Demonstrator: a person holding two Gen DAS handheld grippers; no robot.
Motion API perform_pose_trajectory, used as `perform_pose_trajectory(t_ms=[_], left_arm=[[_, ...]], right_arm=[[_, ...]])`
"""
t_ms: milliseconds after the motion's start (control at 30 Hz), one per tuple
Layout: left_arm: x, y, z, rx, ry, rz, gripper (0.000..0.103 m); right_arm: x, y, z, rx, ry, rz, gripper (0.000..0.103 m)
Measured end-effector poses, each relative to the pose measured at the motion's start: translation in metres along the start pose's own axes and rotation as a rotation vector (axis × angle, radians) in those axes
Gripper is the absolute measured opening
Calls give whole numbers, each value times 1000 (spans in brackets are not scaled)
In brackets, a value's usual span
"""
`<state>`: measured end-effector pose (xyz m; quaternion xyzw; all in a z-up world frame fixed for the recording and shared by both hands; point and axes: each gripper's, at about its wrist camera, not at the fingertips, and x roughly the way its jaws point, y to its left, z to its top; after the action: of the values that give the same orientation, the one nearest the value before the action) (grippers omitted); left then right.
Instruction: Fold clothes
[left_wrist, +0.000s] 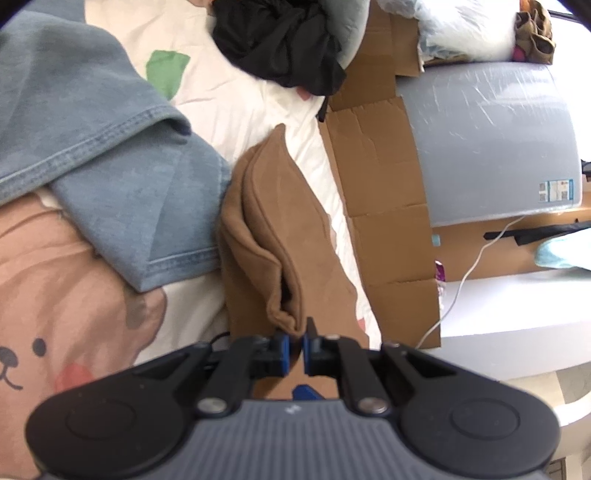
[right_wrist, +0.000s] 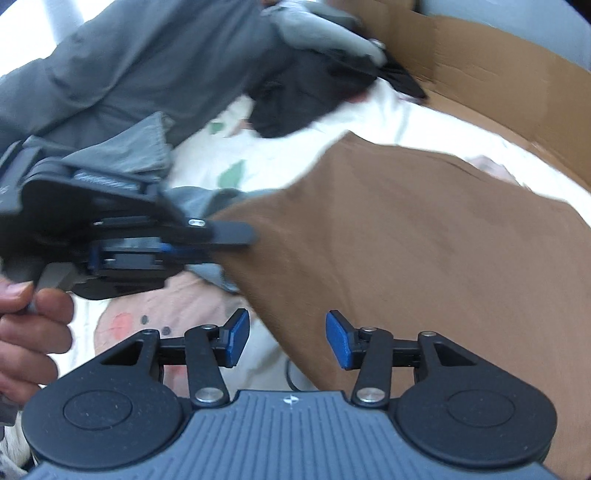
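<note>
A brown garment lies partly folded on the bed, running away from my left gripper. That gripper is shut, with the garment's near corner pinched between its blue pads. The right wrist view shows the left gripper from the side, gripping the edge of the brown garment, which spreads wide to the right. My right gripper hovers over the garment's near edge. Its jaws stand open and its pads press on nothing.
A blue-grey sweatshirt lies left of the brown garment, and a black garment is heaped at the far end. The white bedsheet has a bear print. Cardboard and a plastic-wrapped mattress border the bed on the right. A hand holds the left gripper.
</note>
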<state>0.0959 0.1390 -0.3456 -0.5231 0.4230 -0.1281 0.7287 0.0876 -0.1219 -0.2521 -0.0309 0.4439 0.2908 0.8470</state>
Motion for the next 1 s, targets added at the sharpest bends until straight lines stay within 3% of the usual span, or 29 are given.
perform_pose_trajectory(t_ms=[333,567,833,900,1000], left_arm=[[1,-2,3,-19,18,-39,7],[-2,0,6,-27,28,-48,7],[-5,4,7,-64,42,-74,7],[-7,5,8,-65,51,-78,7],[-12,6,9,-72,54,-85,6]], right_arm=[[28,29,22,-147,-53,-36,55],[42,43,28,-242,-92,-121,54],[62,53,35,-288,-63,-174,41],[67,54,36,-287,-53,-188,25],[70,53,36,-261,-40,-204,9]])
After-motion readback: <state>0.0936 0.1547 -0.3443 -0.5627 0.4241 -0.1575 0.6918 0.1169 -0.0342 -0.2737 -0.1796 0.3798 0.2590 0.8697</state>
